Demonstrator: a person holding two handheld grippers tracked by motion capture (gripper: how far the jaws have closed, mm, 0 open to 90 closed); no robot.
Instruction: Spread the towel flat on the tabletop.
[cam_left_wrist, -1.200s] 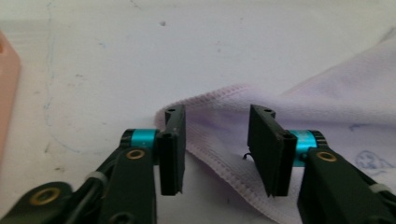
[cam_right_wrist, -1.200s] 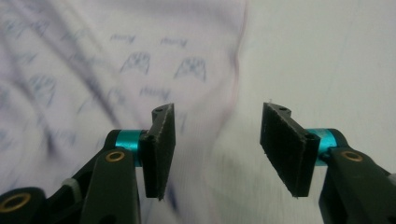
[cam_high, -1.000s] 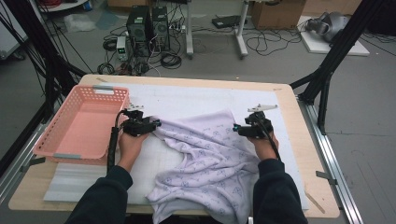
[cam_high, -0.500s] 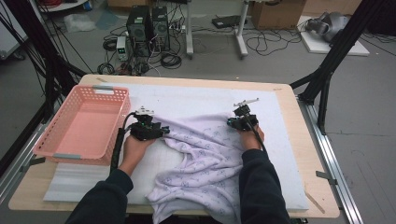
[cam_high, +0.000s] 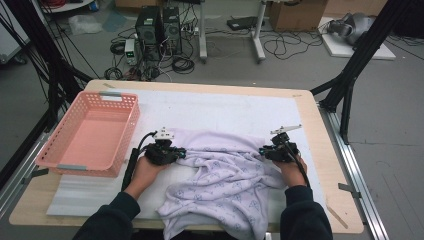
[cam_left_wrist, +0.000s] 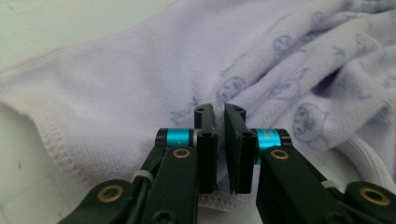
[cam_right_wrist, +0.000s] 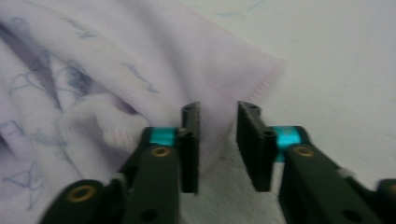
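Finding: a lilac printed garment (cam_high: 225, 185) lies on the white mat (cam_high: 210, 110) over the desk (cam_high: 320, 150), rumpled, its bulk toward the near edge and spilling over it between the person's forearms. Its upper hem runs as a long straight line from left to right across the middle of the desk; that is the axis the next move depends on.

Left hand-held gripper (cam_high: 177, 152): at the left end of that hem, pointing inward along it. In the left gripper view its jaws stand almost together, with the stitched hem under and in front of them; they have just been closing, and a fold of cloth appears pinched between them, though the contact itself is hidden.

Right hand-held gripper (cam_high: 264, 151): at the right end of the hem, near the right corner of the cloth. In the right gripper view the jaws stand apart, having just been opening, with the hem corner (cam_right_wrist: 261, 74) lying between and ahead of them, not pressed.

Each hand is nearest its own end of the hem; the pink basket (cam_high: 90, 132) sits well apart at the left edge.

Change: a second ago both hands were closer to the near edge; half a second ago they were closer together, and now the hem lies drawn out wider and flatter.
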